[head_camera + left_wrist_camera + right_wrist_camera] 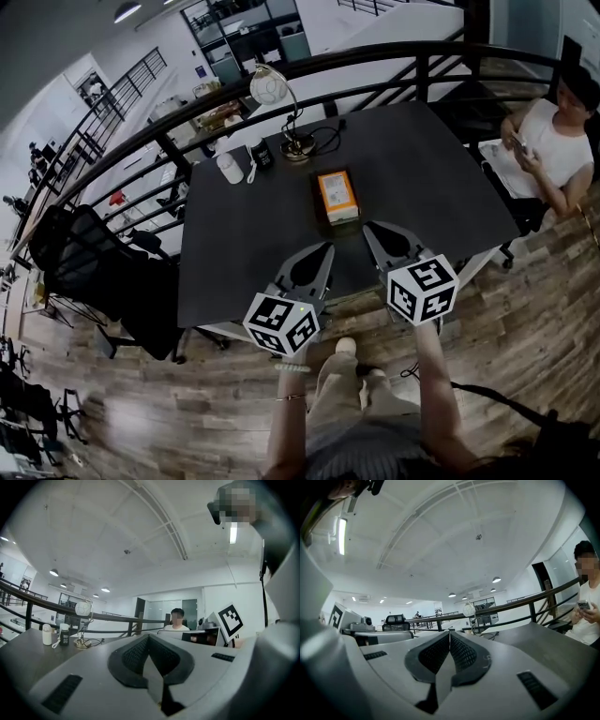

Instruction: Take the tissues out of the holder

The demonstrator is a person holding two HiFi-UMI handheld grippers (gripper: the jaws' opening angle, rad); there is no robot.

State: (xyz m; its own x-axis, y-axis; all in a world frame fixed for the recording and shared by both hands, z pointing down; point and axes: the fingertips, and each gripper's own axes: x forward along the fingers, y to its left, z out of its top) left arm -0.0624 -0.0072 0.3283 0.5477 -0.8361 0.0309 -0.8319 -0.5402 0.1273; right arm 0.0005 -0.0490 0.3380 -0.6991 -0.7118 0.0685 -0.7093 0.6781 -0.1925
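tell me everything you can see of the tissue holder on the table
The tissue holder is a dark, low rectangular box lying flat near the middle of the dark table, its long side pointing away from the person. It holds a tissue pack with an orange top and a pale centre panel, which fills it. Its material is too small to tell. The right gripper, jaws shut, ends close by its near right corner, apparently not touching.

Two tongs (328,247) (368,229), one tissue holder (337,197), one lamp (270,88), two small containers (230,169) (262,155), one table (422,169).
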